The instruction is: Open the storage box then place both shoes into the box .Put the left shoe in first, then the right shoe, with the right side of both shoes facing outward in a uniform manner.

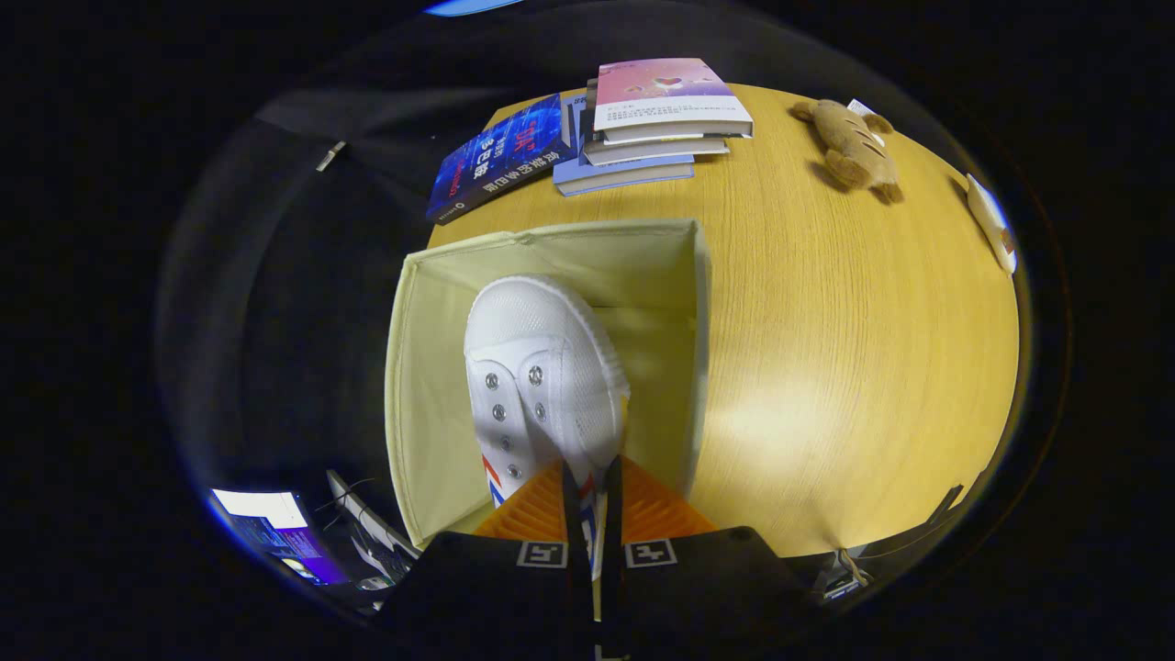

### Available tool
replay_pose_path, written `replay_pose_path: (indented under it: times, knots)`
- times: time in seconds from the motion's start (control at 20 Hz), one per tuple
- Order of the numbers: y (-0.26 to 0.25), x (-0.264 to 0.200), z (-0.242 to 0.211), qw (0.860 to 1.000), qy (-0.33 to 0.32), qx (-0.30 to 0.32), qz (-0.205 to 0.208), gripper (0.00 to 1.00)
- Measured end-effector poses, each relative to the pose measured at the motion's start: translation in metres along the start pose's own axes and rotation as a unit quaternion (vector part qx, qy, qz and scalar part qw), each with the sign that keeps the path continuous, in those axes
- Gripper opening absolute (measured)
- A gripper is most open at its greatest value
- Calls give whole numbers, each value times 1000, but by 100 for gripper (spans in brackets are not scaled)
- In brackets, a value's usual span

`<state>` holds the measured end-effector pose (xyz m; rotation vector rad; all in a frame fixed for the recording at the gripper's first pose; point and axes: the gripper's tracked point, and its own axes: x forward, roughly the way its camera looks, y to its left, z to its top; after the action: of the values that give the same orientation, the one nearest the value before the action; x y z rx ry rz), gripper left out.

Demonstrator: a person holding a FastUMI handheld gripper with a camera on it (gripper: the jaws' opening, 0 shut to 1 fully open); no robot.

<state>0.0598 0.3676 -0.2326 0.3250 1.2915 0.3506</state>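
One wooden table [826,349] carries everything. At its near left edge stands one open cloth box [431,367]. One white canvas shoe [542,367] hangs toe-first over the box, my gripper [587,514] pinched tight on what seems to be its heel edge. I judge it light, soft and easily bent, so the firmer heel rim is the best hold. Near the far edge lie about four books [670,110]; one plush toy [854,142] lies toward the far right corner.

white mesh shoe [542,367]: toe-first inside box, apparently pinched | cream storage box [431,367]: open
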Motion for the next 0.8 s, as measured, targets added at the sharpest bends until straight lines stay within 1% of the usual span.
replay_pose_path:
  times: [0.1,0.2,0.3,0.35,0.5,0.6,0.7,0.75,0.8]
  knots:
    - [-4,12,-1,999,5,-17,-45,8]
    - [-4,22,-5,996,8,-41,-81,8]
    - [-8,29,-15,992,19,-47,-116,8]
    - [-13,32,-10,990,17,-48,-131,9]
    - [-12,36,-9,989,17,-41,-144,10]
    - [-15,37,-10,987,22,-24,-157,11]
    - [-13,38,-10,987,26,-12,-155,13]
    - [-11,38,-10,988,26,-12,-151,18]
    - [-9,37,-10,989,24,-15,-146,20]
